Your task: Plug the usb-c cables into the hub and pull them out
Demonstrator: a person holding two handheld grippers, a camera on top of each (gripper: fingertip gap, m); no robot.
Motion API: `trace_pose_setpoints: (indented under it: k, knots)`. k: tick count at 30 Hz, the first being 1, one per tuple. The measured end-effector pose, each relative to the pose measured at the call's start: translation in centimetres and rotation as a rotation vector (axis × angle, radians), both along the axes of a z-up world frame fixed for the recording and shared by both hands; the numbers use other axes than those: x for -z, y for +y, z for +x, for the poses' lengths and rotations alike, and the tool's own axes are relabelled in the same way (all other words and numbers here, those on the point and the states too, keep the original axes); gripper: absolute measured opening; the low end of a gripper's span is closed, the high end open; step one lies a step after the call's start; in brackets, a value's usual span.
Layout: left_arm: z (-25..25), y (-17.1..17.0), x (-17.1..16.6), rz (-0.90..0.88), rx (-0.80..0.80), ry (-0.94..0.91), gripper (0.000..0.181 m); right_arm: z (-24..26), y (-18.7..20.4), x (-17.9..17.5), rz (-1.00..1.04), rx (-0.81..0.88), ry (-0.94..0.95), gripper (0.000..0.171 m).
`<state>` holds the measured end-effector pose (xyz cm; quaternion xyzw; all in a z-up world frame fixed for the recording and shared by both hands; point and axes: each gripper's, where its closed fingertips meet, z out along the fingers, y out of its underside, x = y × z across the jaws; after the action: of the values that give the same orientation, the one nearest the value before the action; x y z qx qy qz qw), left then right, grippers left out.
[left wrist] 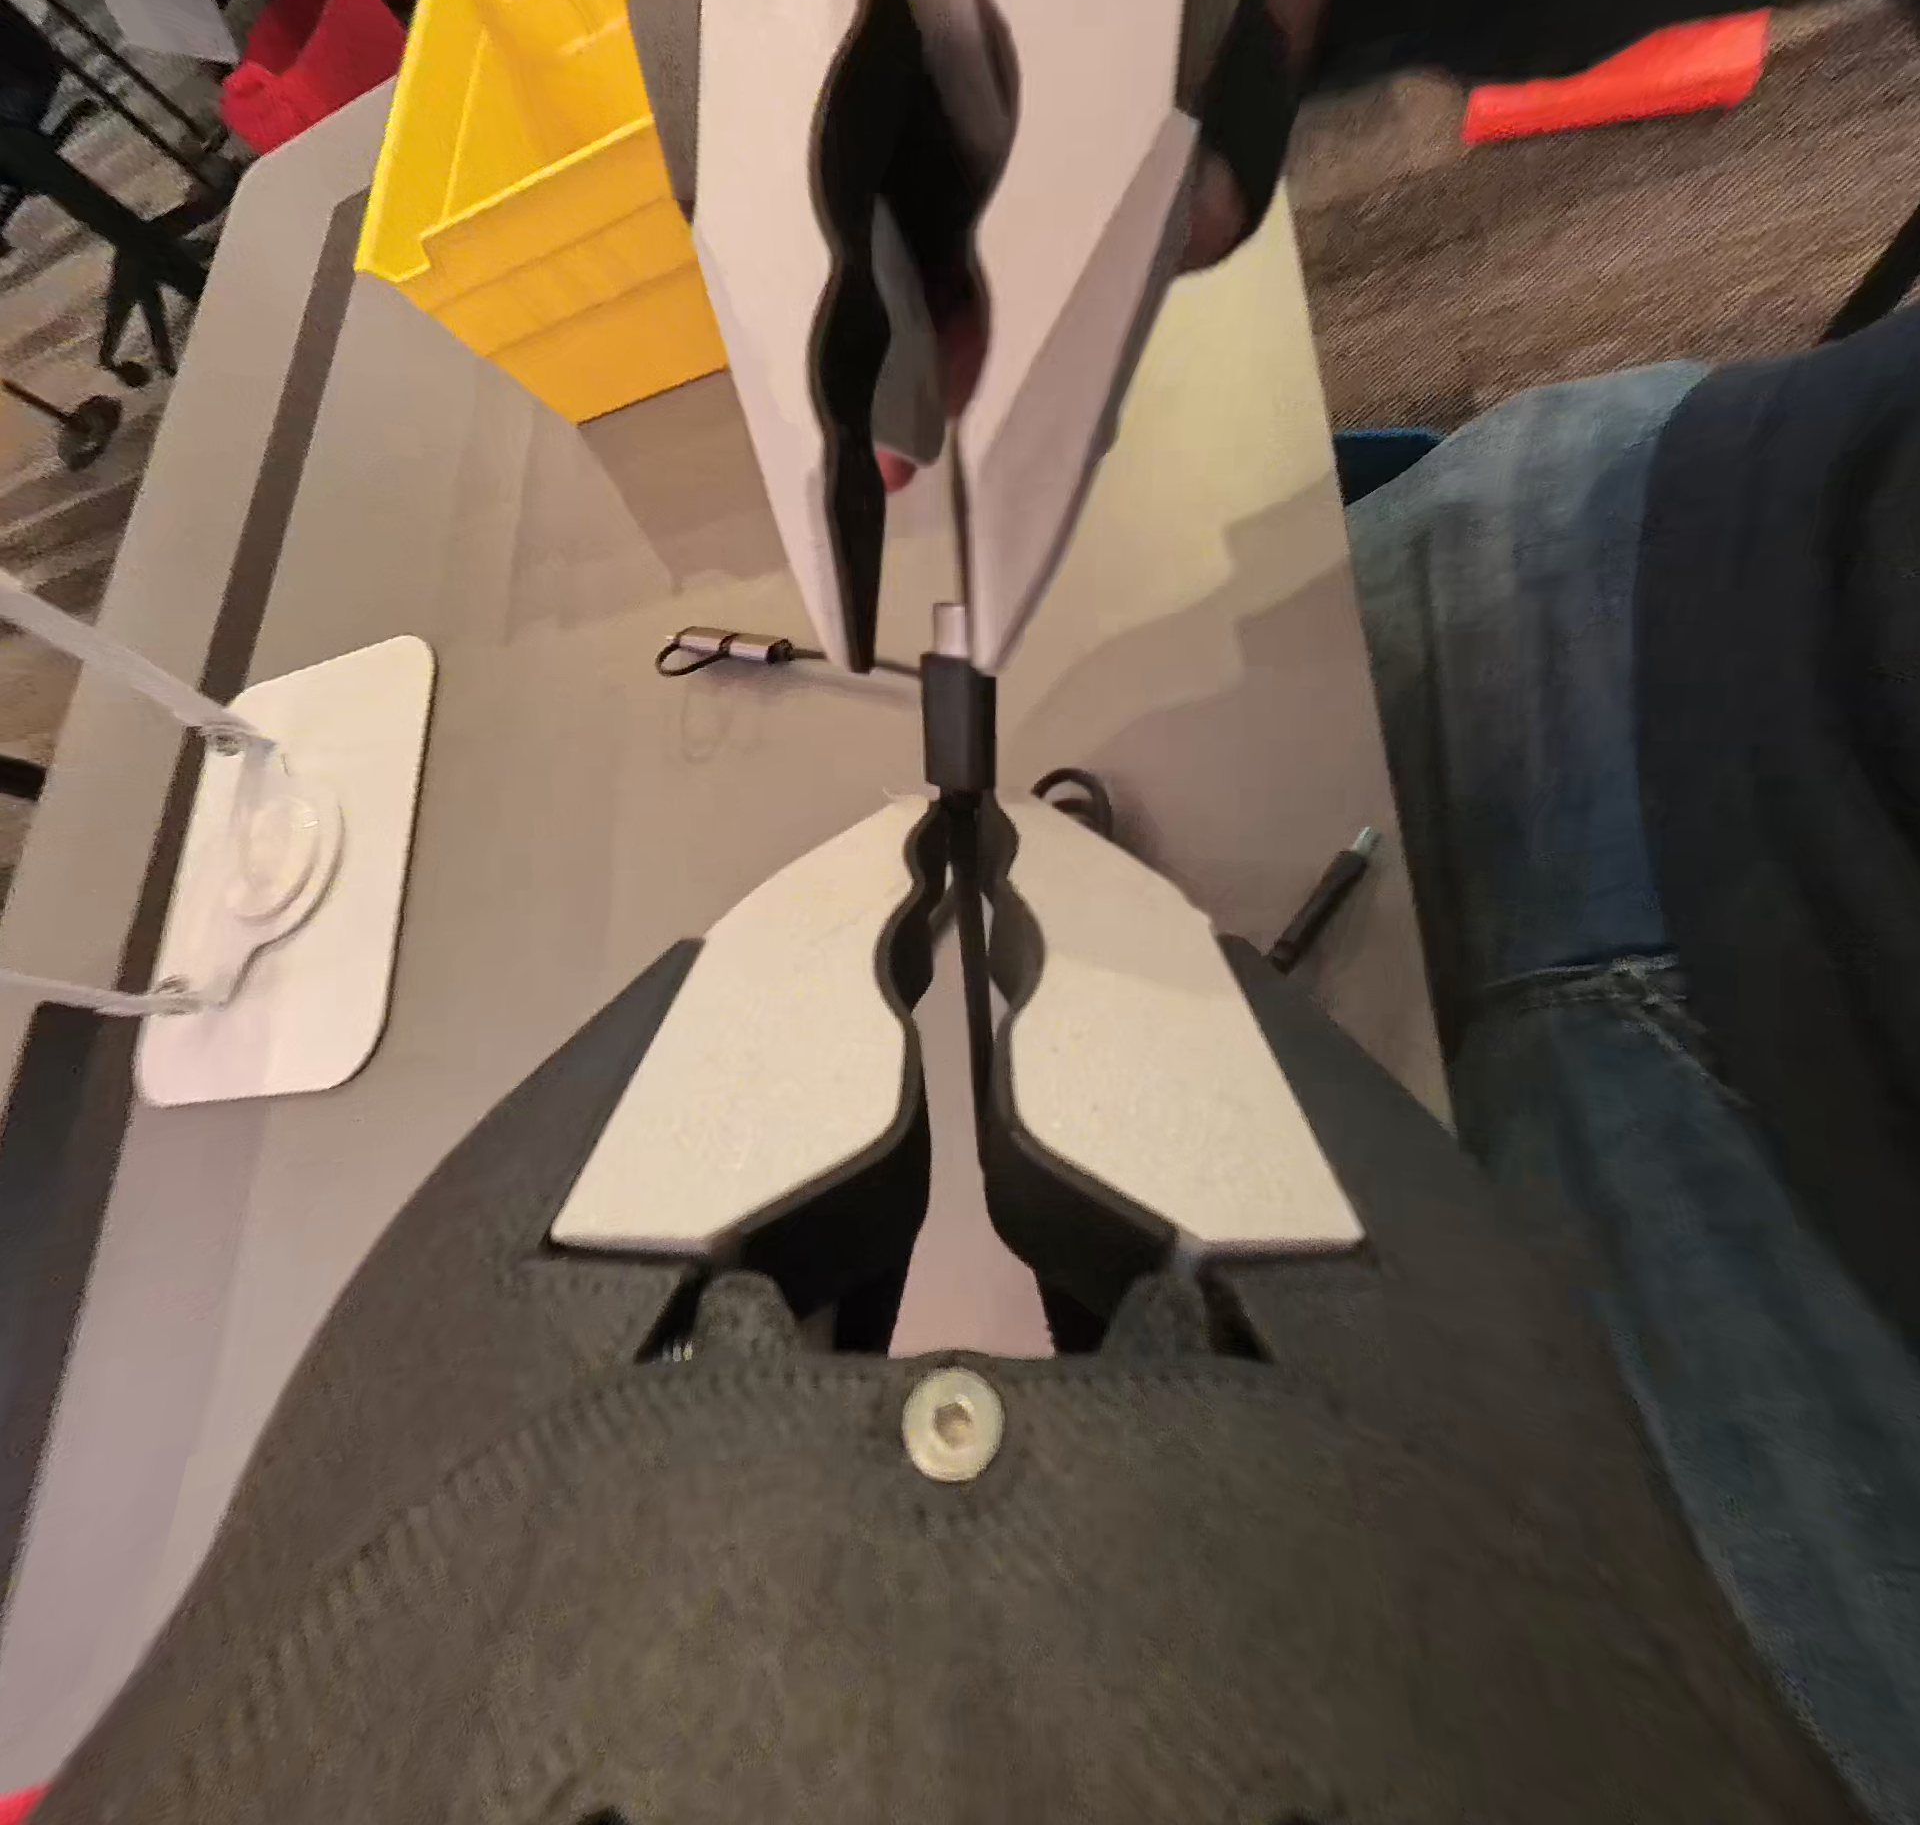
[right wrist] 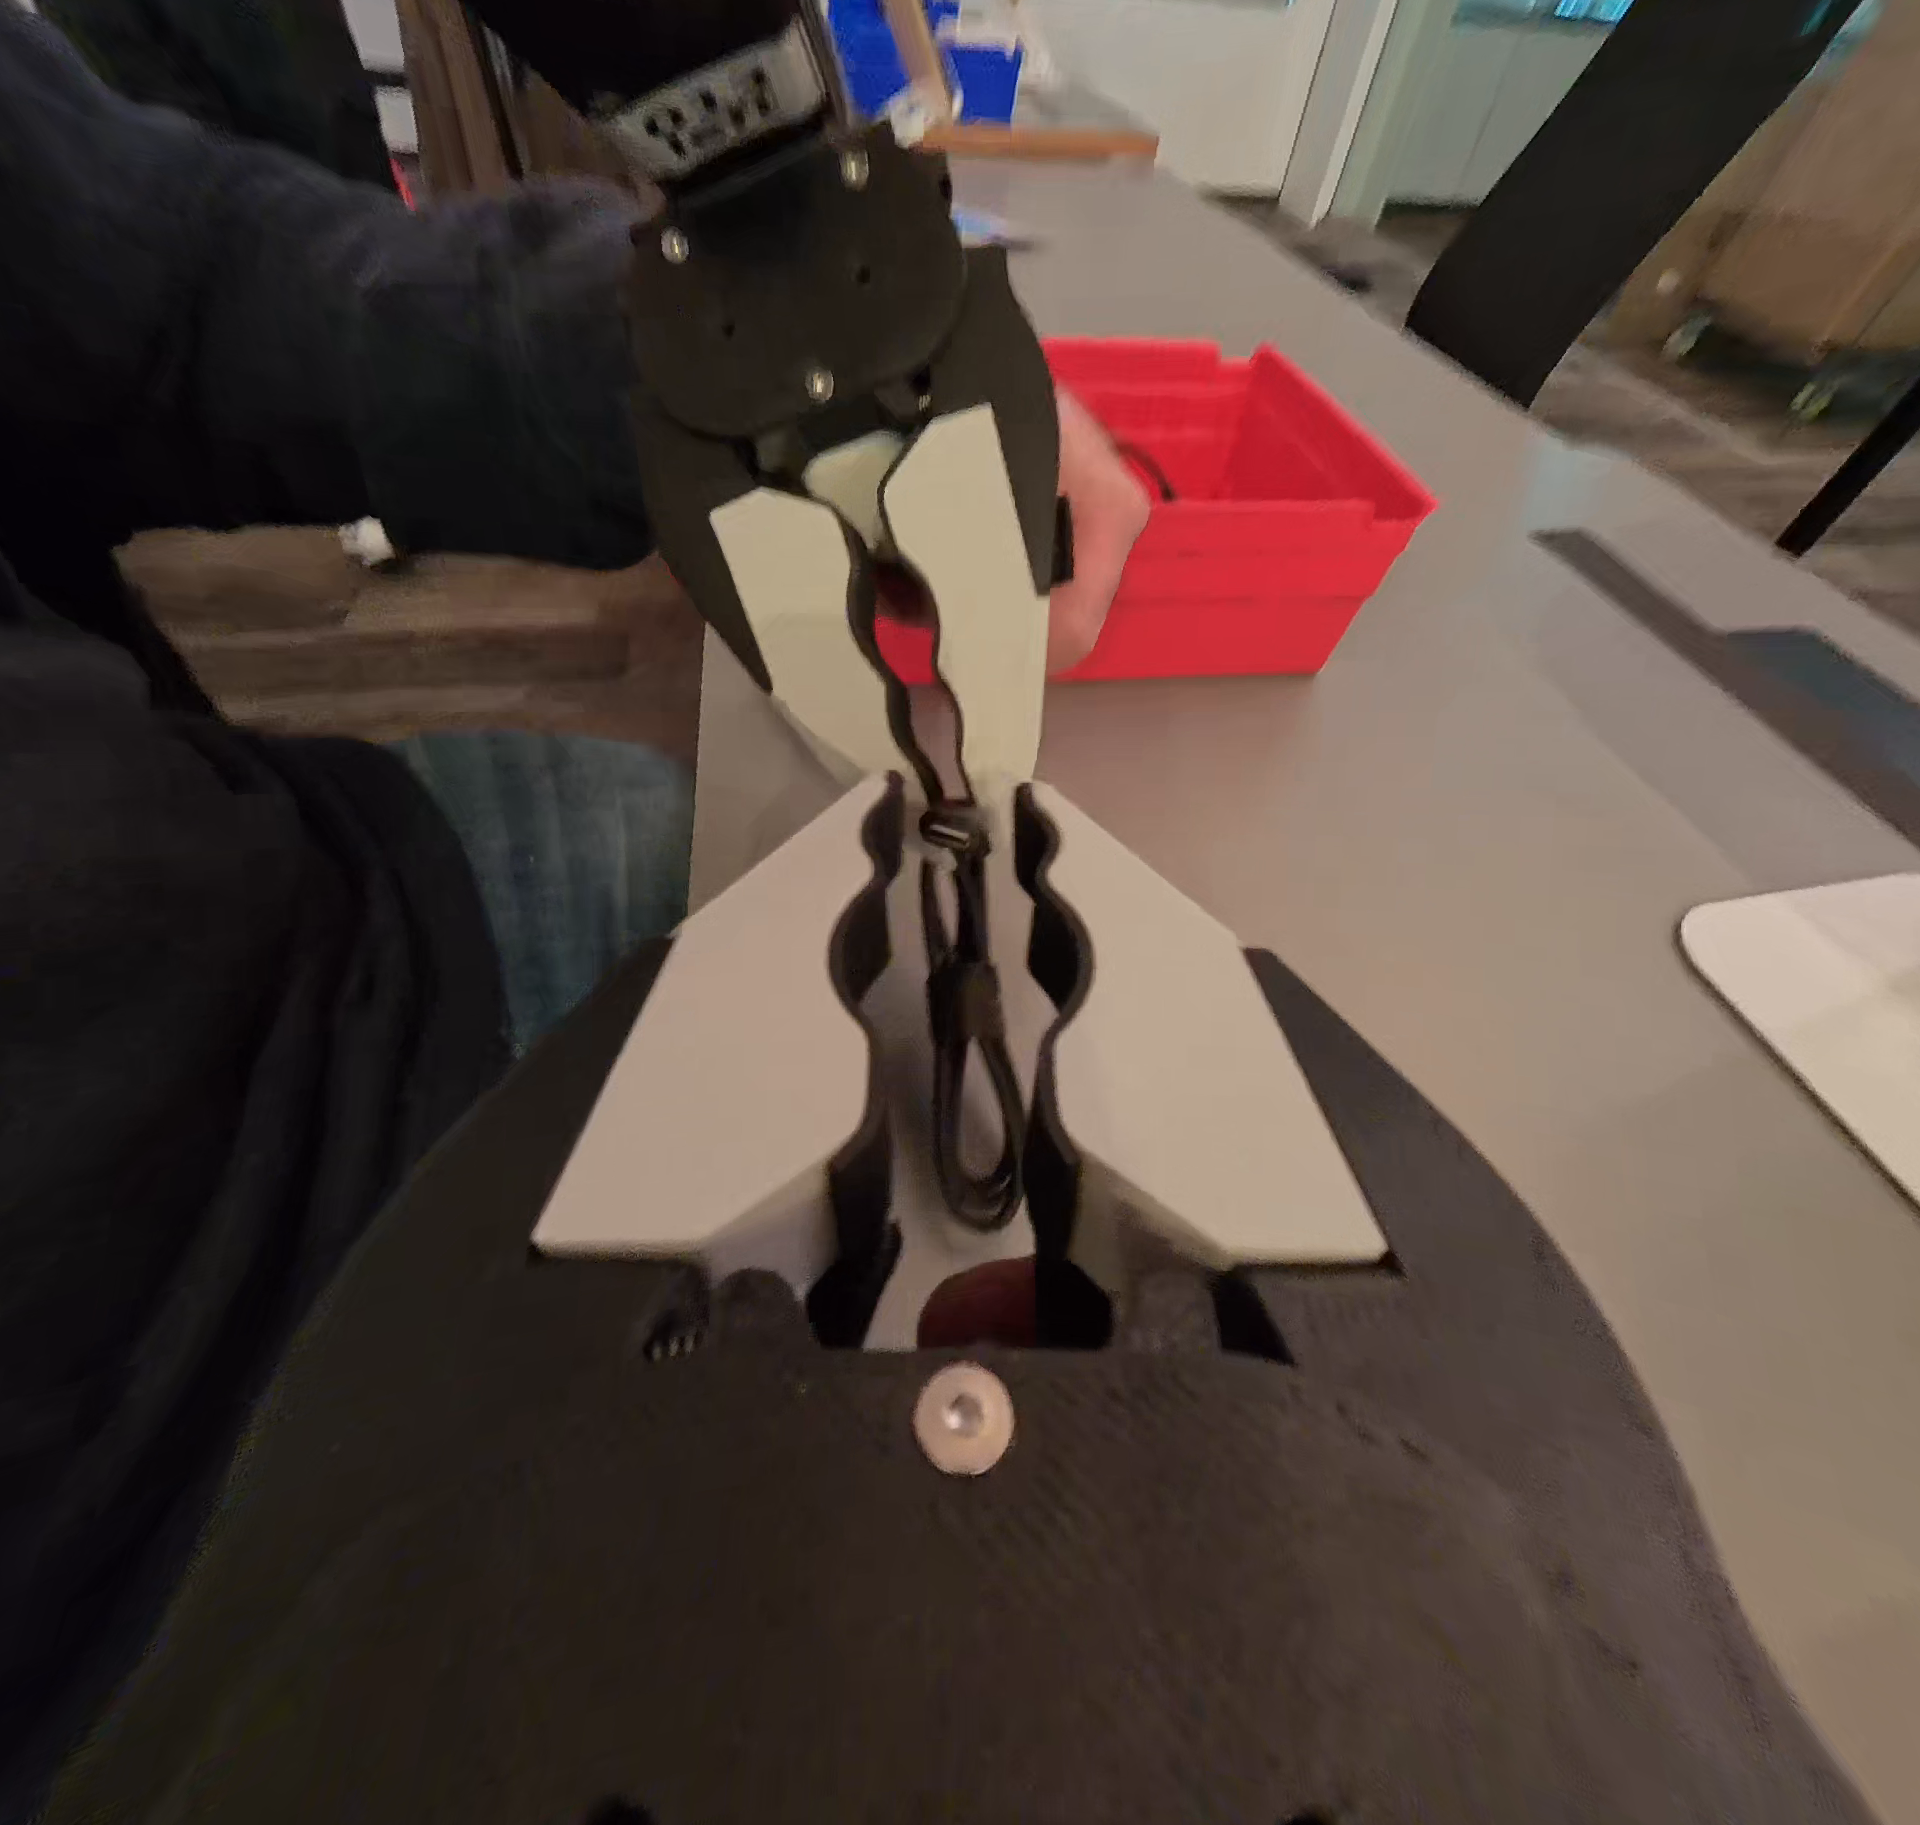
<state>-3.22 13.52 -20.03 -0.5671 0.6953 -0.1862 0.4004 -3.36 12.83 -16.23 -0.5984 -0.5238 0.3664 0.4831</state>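
My left gripper (left wrist: 961, 811) is shut on a black usb-c cable (left wrist: 971, 944) just behind its plug (left wrist: 956, 715). The plug has a black housing and a silver tip and sticks out past my fingertips, above the grey table (left wrist: 582, 840). My right gripper (right wrist: 956, 799) faces it from the other side and is open. The plug (right wrist: 948, 833) shows end-on between its fingers, and in the left wrist view one finger (left wrist: 1013, 622) lies beside the silver tip while the other stands apart. A small grey hub (left wrist: 727, 648) lies on the table behind.
A yellow bin (left wrist: 540, 196) stands at the far left and a red bin (right wrist: 1247, 518) behind my left gripper. A white pad (left wrist: 291, 871) carries a clear stand. Another black plug (left wrist: 1325, 902) lies by the table edge, next to a person's leg (left wrist: 1662, 840). From the left gripper's tips to the small grey hub (left wrist: 727, 648) is close to 20 cm.
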Motion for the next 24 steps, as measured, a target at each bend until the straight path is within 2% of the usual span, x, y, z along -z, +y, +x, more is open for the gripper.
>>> trace_pose_setpoints:
  k: [2, 6, 13, 16, 19, 24]
  knots:
    - [-0.1, 0.2, 0.1, 0.055, -0.010, 0.037, 0.005, 0.1, -0.2, 0.8, -0.028, -0.008, -0.058, 0.026]
    - [0.1, 0.3, 0.0, 0.121, -0.016, 0.072, 0.005, -0.1, 0.1, 1.6, -0.056, 0.010, -0.099, 0.012]
    - [0.0, 0.4, 0.0, 0.137, -0.026, 0.086, 0.005, -0.1, 0.2, 1.6, -0.056, 0.018, -0.084, 0.010]
    - [0.0, 0.3, -0.2, 0.097, -0.025, 0.056, 0.006, -0.1, 0.2, 1.3, -0.044, 0.013, -0.060, 0.009]
    - [0.0, -0.2, -0.5, -0.017, -0.009, 0.002, 0.027, -0.1, 0.1, 0.5, -0.055, 0.001, 0.001, 0.010]
    - [0.0, -0.1, -1.5, -0.154, 0.009, -0.142, 0.039, -0.1, 0.0, -0.5, -0.067, -0.013, 0.087, 0.009]
